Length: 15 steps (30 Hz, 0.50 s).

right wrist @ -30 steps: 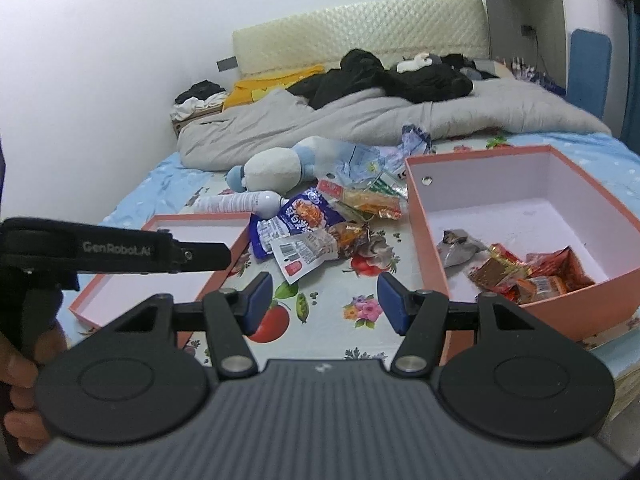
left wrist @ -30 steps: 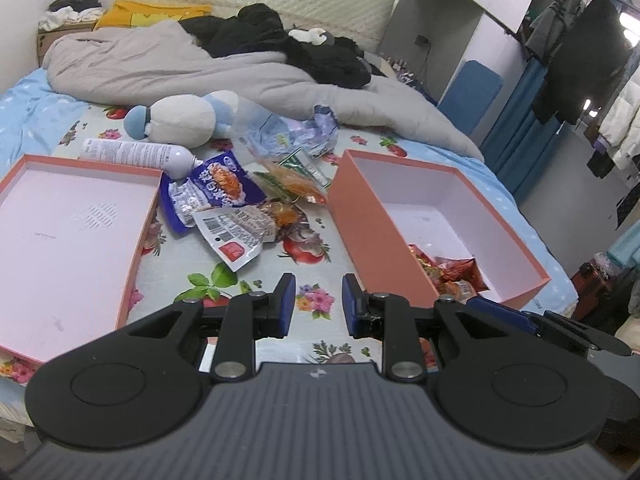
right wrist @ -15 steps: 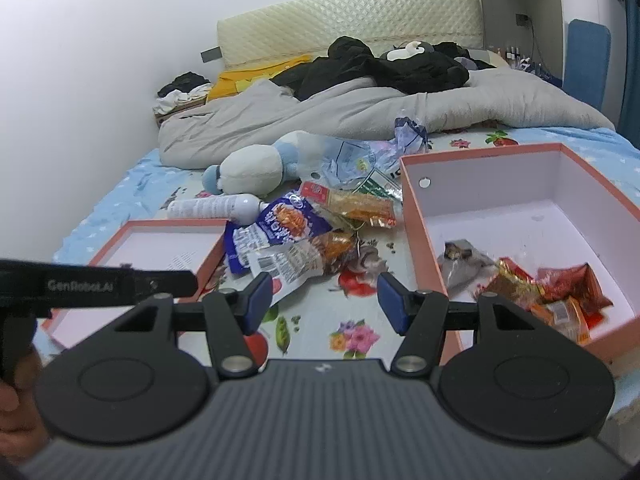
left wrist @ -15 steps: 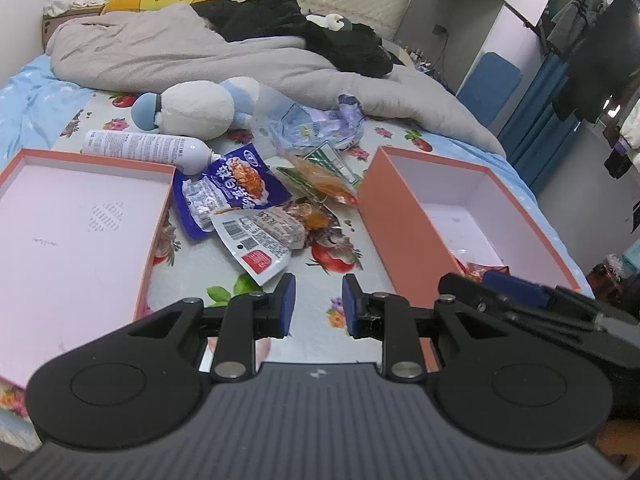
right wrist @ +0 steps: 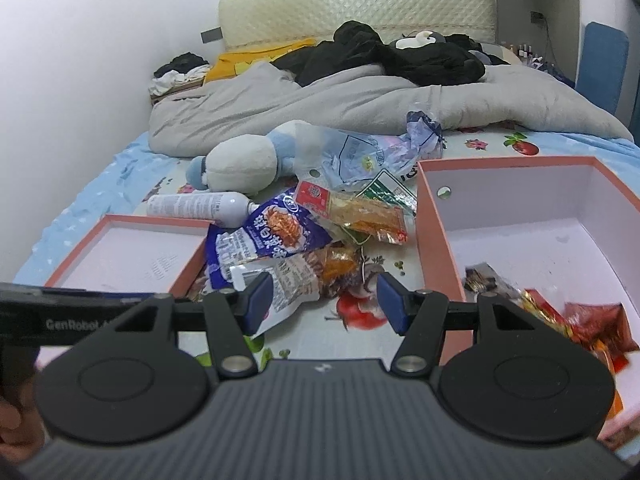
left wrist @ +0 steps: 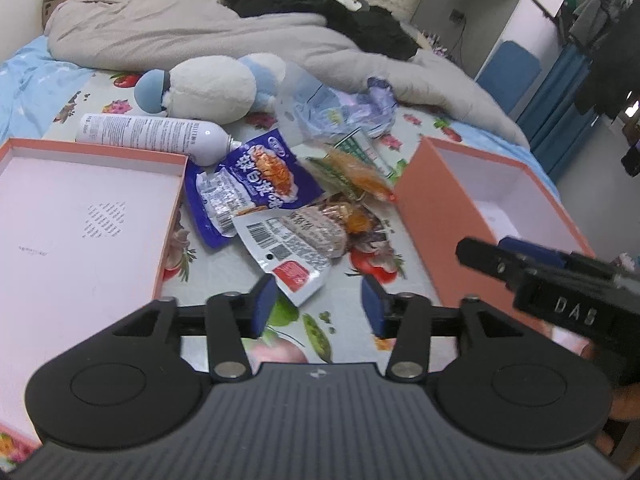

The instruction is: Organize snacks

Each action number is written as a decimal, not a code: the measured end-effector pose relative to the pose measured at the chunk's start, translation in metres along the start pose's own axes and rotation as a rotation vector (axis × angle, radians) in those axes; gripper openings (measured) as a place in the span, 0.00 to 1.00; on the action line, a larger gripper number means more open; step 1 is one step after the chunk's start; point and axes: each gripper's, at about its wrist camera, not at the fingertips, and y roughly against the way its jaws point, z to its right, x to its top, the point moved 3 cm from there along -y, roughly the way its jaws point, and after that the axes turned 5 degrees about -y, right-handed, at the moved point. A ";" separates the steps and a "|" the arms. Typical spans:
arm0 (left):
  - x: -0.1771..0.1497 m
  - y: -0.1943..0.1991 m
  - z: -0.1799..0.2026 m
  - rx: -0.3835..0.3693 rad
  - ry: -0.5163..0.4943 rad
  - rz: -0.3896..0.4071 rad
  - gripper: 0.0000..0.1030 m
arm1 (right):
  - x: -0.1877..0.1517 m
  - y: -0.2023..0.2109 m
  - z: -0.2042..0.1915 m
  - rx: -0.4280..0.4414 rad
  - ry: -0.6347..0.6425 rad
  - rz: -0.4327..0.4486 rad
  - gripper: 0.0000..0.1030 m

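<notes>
Even indoor light, soft shadows (fisheye bending edges), slight motion blur.

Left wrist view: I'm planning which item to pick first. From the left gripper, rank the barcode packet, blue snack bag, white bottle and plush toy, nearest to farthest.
From the left gripper:
1. Barcode packet, just ahead of the open fingertips.
2. Blue snack bag, behind it, slightly left.
3. White bottle, farther left, beside the lid's far edge.
4. Plush toy, farthest, against the grey blanket.

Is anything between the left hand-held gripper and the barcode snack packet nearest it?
Nothing visible. The left hand-held gripper is open, and the barcode packet lies just ahead on bare bedsheet, its red corner nearest the fingers. The blue packet lies beyond it.
</notes>
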 end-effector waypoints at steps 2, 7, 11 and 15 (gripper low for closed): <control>0.003 -0.012 -0.004 0.004 -0.030 -0.010 0.63 | 0.004 -0.012 0.001 -0.007 0.014 -0.003 0.58; 0.010 -0.042 -0.008 0.011 -0.136 -0.010 0.83 | 0.017 -0.051 0.008 0.005 0.027 -0.020 0.57; 0.014 -0.068 -0.005 0.019 -0.233 0.007 0.87 | 0.028 -0.089 0.010 0.003 0.067 -0.059 0.57; 0.018 -0.092 0.000 -0.013 -0.328 0.001 0.90 | 0.037 -0.120 0.009 0.005 0.110 -0.082 0.57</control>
